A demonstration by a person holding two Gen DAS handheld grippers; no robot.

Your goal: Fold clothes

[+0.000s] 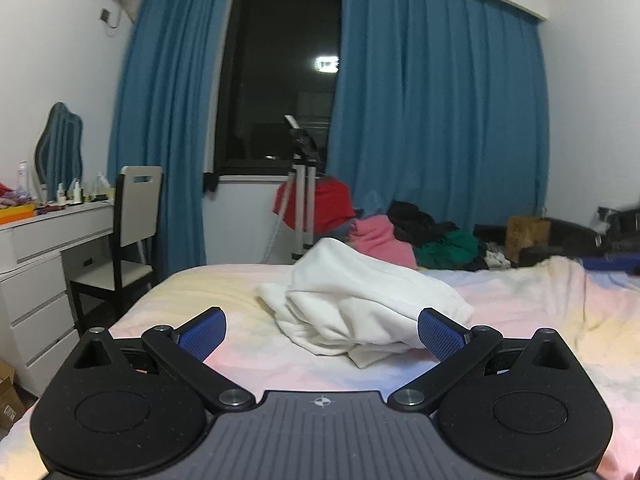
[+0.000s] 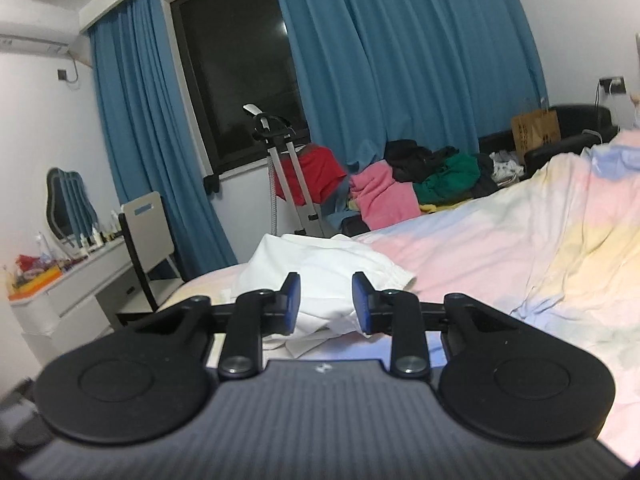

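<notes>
A crumpled white garment [image 1: 360, 304] lay bunched near the foot of a bed covered by a pastel rainbow sheet [image 1: 540, 320]. The left gripper [image 1: 322, 334] hovered just before it with its blue pads spread wide, holding nothing. The right gripper [image 2: 326, 302] sat low beside the garment's near edge, pads partly apart with white cloth showing between them; whether they touched the cloth could not be told.

The step in hand looked like taking hold to spread the garment flat. Doing it well would likely mean finding a true hem or corner, not a bunched fold, and pinching one layer only, each gripper at a separate corner.

Counted: one white garment on the bed, two grippers, one heap of coloured clothes [image 1: 424, 236] beyond the bed, one chair [image 1: 136, 216].
</notes>
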